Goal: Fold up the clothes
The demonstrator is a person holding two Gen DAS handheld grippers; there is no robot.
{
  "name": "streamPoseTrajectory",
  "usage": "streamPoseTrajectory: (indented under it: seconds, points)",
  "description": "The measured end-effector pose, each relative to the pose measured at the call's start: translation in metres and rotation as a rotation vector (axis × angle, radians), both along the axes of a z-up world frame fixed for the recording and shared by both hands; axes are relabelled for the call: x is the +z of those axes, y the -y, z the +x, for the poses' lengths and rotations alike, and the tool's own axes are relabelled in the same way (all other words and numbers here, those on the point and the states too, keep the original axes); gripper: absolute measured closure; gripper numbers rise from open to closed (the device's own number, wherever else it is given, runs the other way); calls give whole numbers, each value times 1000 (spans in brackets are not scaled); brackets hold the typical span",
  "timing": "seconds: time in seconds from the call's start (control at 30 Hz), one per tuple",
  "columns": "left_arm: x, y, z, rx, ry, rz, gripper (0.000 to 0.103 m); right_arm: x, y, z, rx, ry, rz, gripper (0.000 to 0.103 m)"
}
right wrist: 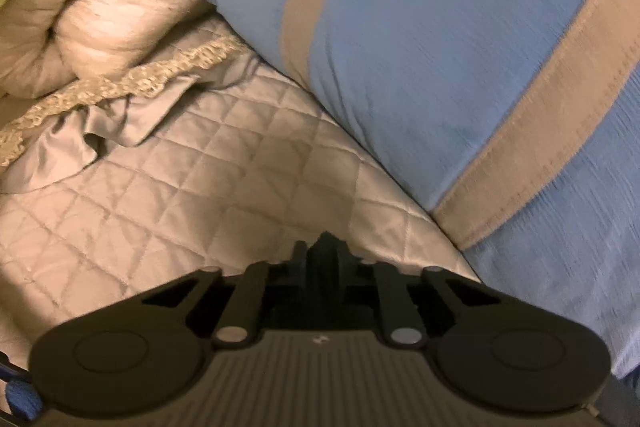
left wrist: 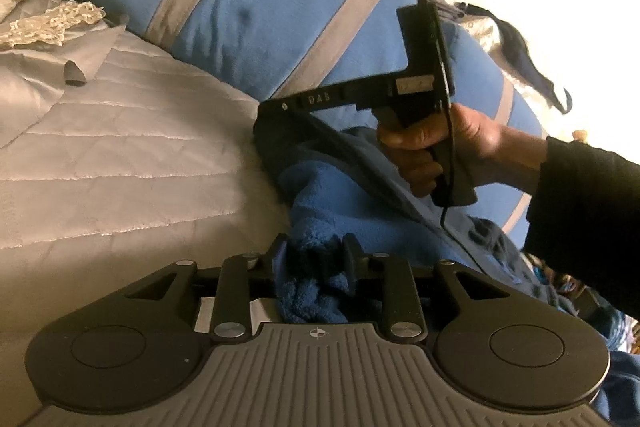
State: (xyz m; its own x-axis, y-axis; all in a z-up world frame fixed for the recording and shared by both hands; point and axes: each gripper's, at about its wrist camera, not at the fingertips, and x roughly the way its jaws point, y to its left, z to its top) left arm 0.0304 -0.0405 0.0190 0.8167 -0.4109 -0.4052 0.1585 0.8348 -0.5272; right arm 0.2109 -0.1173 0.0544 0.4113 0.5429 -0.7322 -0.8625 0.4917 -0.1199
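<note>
Black left gripper (left wrist: 316, 259): grey ribbed base, silver screws, small crosshair mark. Right gripper (left wrist: 276, 119), also black, reads "UAS", thin cable hanging behind; black sleeve (left wrist: 588, 195) beyond it.

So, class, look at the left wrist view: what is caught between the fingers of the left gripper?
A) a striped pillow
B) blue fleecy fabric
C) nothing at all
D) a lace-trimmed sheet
B: the left gripper is closed on a bunch of blue fleecy fabric, which spills out between its fingers onto the quilted bedspread.
</note>
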Motion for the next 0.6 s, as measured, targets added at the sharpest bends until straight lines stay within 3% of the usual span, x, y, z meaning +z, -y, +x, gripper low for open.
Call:
streamPoseTrajectory:
  seconds: [0.07, 0.1, 0.2, 0.43, 0.6]
  points:
    - [0, -2, -1, -3, -7, -21, 76, 1, 3, -1, -15, 5, -3, 94]
    - [0, -3, 0, -11, -15, -32, 83, 3, 4, -2, -26, 13, -3, 94]
    - [0, -6, -2, -16, -31, -45, 88, 7, 7, -2, -65, 43, -10, 96]
    - [4, -3, -16, 16, -57, -27, 91, 16, 16, 4, -179, 103, 20, 99]
    - [3, -5, -18, 20, -75, -59, 92, 13, 16, 4, -227, 117, 44, 99]
